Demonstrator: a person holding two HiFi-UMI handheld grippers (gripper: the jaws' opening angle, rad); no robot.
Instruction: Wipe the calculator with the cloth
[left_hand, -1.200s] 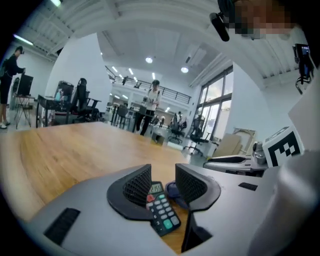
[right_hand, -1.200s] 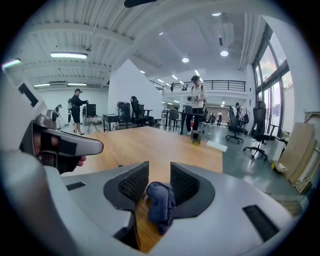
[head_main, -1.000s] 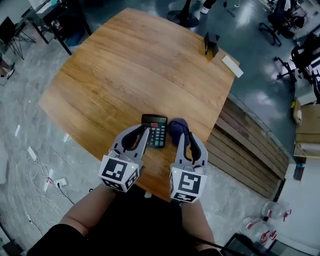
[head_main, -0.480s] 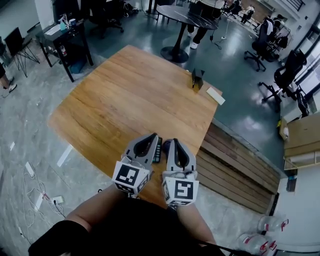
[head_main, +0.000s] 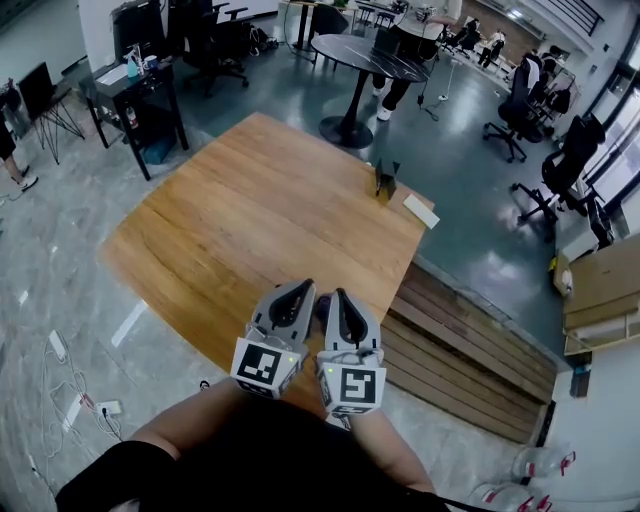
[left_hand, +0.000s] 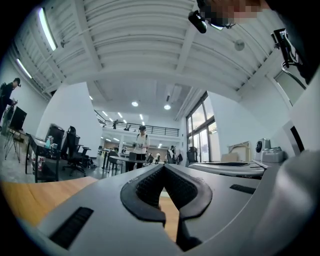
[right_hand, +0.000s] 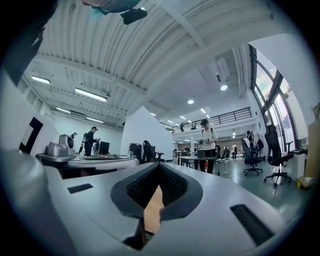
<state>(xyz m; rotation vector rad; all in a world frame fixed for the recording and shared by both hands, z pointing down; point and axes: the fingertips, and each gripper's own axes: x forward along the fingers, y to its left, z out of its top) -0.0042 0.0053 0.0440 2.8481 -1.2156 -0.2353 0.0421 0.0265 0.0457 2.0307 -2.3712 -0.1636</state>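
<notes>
Left gripper (left_hand: 164, 167) is holding its black ribbed pads pressed together at the tips, with nothing caught between them; right gripper (right_hand: 159, 165) is doing the same, empty, with a strip of wood showing through the slit under its pads; both are pointing out over the room rather than down at the table. In the head view each is carrying a marker cube, the left cube (head_main: 262, 365) and right cube (head_main: 352, 385) showing black-and-white square patterns. Between the two, at lower centre, a dark sliver (head_main: 322, 305) is peeking out, too covered to tell which of the task's things it is. Both grippers are hovering over the near edge of the wooden table (head_main: 260, 210); bare wood is stretching away toward the upper frame; a small black object (head_main: 385, 182) and a white flat piece (head_main: 420, 211) are sitting at the far right corner; slatted planks (head_main: 470, 350) are lying just beside the table's right edge.
</notes>
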